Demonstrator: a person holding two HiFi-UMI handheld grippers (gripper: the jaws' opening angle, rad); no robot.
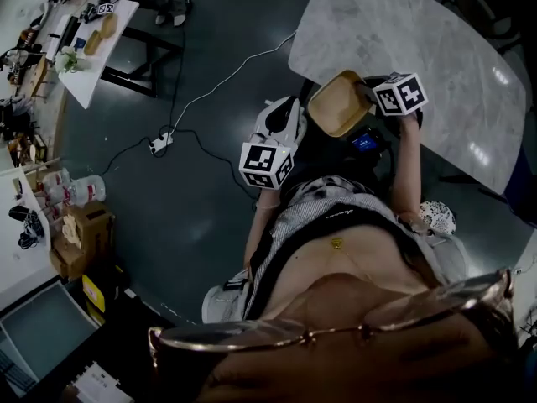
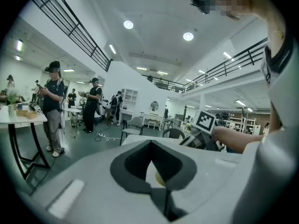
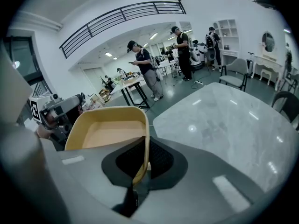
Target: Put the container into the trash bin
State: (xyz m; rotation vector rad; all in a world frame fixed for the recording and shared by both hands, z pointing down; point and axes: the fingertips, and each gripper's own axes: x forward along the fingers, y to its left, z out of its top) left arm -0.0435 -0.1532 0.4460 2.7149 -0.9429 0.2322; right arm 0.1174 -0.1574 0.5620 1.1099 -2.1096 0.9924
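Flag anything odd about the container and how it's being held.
The container is up in the air at the edge of the table. The right gripper holds it only by one thin side wall, pinched between its fingers, which looks precarious. It looks empty, with no spill or damage visible. No trash bin shows in any view.

Wears a pale ribbed top edged with a black trim, and below it, toward mid frame, a black-and-white checked garment. Shows a small yellow pendant on a thin chain and metal-rimmed glasses along the bottom of the frame. Carries pale grey shells on the left gripper and right gripper, lined with dark foam pads. Bears on each a white marker cube with black square patterns.
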